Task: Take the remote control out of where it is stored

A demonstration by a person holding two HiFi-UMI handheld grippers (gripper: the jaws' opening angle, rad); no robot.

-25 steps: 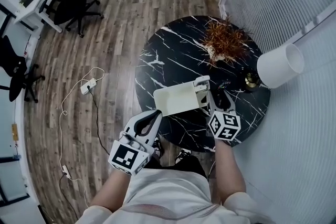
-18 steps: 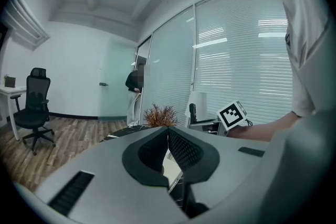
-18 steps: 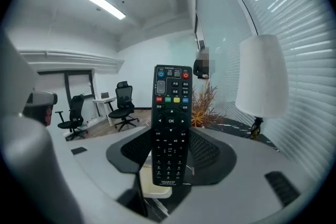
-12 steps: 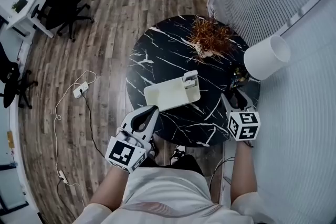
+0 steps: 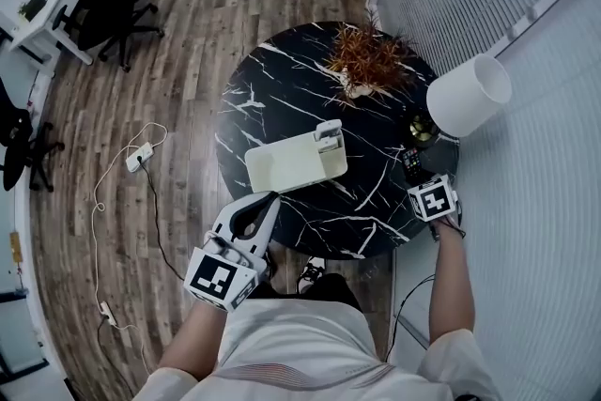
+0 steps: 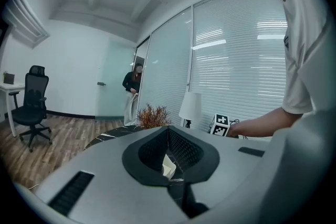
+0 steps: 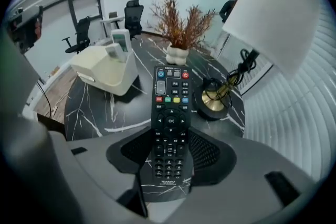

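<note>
1. Black slab-shaped plastic remote control (image 7: 170, 123), coloured keys uppermost. It is out of its store and lies lengthwise between the jaws of my right gripper (image 7: 170, 140), which are clamped on its lower, number-key half. I cannot tell whether its underside rests on anything. Risk: the longer key end juts forward unsupported, so a loose pinch on its smooth sides would let it tip or slide out.
2. Brass disc lamp base (image 7: 212, 99) with black cord (image 7: 239, 73) and white drum shade (image 7: 273, 13). The base stands just beside the remote's far end, on its right. Risk: a swing to the right would strike the base or snag the cord and tug the lamp.
3. Round black marble surface with white veins (image 7: 100, 107). In the head view my right gripper sits at its right-hand rim. Risk: a release this near the edge could send the remote to the wood floor (image 5: 188, 33).
4. Cream rectangular plastic storage box (image 7: 105, 68), with a white remote (image 7: 119, 39) upright in its slot. It stands well apart to the left. Risk is slight: only a careless sweep leftward would clip it.
5. Left gripper (image 6: 169, 134). Its jaws are closed together on nothing, off the surface's near rim. Risk: it is too far away to catch a dropped remote.
</note>
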